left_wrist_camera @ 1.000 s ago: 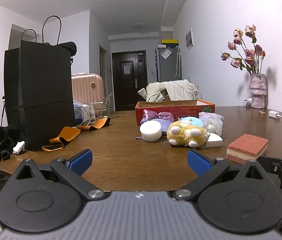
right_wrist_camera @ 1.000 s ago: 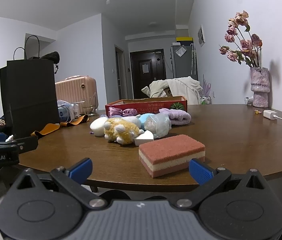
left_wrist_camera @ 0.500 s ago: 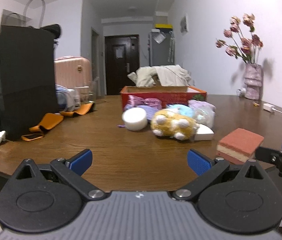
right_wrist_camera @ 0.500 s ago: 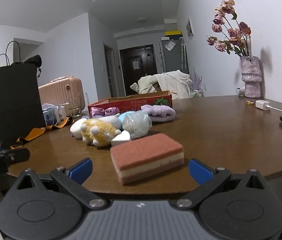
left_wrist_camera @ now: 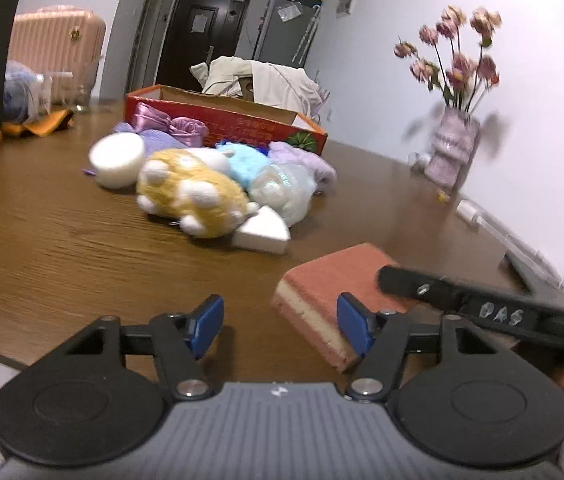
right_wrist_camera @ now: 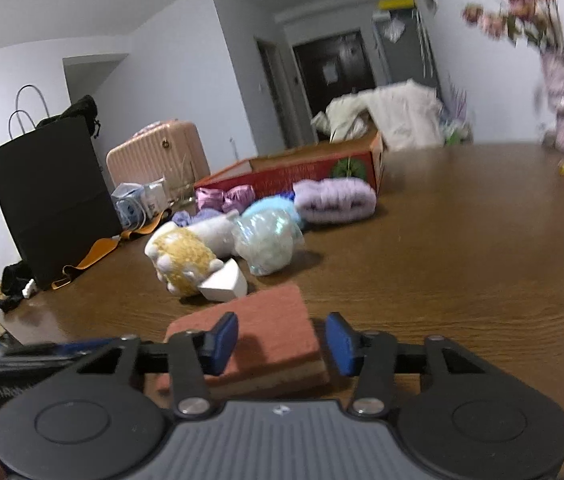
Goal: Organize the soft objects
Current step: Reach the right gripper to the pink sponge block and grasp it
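Left wrist view: our left gripper (left_wrist_camera: 280,322) hangs low over the near edge of the round brown wooden table (left_wrist_camera: 50,248). Its blue-padded fingers have just been closing and stand partly apart with nothing clamped; the near corner of a rectangular brick-red sponge with a cream underlayer (left_wrist_camera: 333,280) sits just beside the right pad. The black finger of our right gripper (left_wrist_camera: 441,294) reaches in over the sponge's far side. Toward the table's middle lies one cluster: one white foam cylinder (left_wrist_camera: 116,160), one yellow plush toy with white paws (left_wrist_camera: 192,192), one white wedge-shaped foam block (left_wrist_camera: 262,234), one pale-blue fluffy ball (left_wrist_camera: 242,160), one clear shiny wrapped bundle (left_wrist_camera: 282,188), one lilac knitted roll (left_wrist_camera: 301,158) and pink satin scrunchies (left_wrist_camera: 170,124); blur keeps us from counting these surely, perhaps two. Behind them stands one open red cardboard box (left_wrist_camera: 242,122).

Right wrist view: our right gripper's jaws have also just been closing and straddle the sponge's near end, pads not pressing as far as we can tell. The left gripper shows as a dark blur at the lower left.

We judge the tidying barely begun: every soft item we can see lies outside the box, and what it holds is hidden from here. The sponge looks first in line.
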`<state>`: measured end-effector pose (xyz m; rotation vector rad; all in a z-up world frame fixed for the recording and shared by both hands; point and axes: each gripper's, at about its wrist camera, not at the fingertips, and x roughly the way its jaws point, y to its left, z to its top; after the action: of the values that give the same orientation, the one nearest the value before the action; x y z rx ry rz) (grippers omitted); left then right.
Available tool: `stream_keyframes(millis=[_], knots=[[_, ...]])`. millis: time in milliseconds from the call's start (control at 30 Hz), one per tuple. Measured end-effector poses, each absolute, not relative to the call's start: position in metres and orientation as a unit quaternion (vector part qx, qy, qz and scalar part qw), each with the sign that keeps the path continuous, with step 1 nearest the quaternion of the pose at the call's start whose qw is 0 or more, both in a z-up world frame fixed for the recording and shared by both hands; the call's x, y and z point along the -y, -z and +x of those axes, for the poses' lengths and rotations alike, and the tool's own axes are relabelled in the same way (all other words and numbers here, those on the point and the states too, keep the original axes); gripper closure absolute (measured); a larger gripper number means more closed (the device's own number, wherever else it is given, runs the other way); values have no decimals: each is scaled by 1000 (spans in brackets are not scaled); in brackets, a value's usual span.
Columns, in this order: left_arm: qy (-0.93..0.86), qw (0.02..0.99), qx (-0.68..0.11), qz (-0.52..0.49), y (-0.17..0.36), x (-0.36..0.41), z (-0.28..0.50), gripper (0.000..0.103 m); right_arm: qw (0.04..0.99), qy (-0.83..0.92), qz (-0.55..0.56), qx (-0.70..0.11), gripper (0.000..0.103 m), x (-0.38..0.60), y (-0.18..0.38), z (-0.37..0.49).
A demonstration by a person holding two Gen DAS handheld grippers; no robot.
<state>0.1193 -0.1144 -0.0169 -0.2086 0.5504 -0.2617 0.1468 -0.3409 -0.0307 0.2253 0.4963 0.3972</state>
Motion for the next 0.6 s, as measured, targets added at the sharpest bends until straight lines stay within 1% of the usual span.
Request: stream_keyframes(millis=[33, 100, 133, 267, 333, 367, 467, 500, 533, 600], knots=[[128, 949, -270, -103, 17, 116, 124, 51, 939, -202, 129, -248, 58, 345, 32, 152], [107, 951, -270, -103, 15, 114, 136, 56, 931, -215, 148, -256, 61, 348, 33, 155], [93, 952, -271, -106, 14, 110, 142, 56, 928, -223, 151, -258, 61, 346, 33, 155], [74, 942, -295, -139, 5, 87, 157, 55, 916, -244, 183, -261, 61, 338, 35, 151], [80, 940, -296, -153, 1, 81, 155, 47, 913, -241, 201, -260, 61, 344, 34, 153], [86, 940, -294, -151, 0, 82, 154, 45, 910, -241, 212, -262, 61, 346, 34, 157], [100, 935, -307, -145, -1, 88, 159, 46, 905, -236, 221, -278, 61, 351, 38, 170], [109, 930, -316, -151, 0, 90, 162, 48, 904, -233, 220, -282, 61, 351, 39, 175], [117, 926, -322, -158, 1, 92, 162, 56, 903, -235, 220, -285, 61, 351, 39, 179], [136, 915, -339, -172, 5, 96, 168, 66, 896, -244, 225, -296, 63, 349, 42, 187]])
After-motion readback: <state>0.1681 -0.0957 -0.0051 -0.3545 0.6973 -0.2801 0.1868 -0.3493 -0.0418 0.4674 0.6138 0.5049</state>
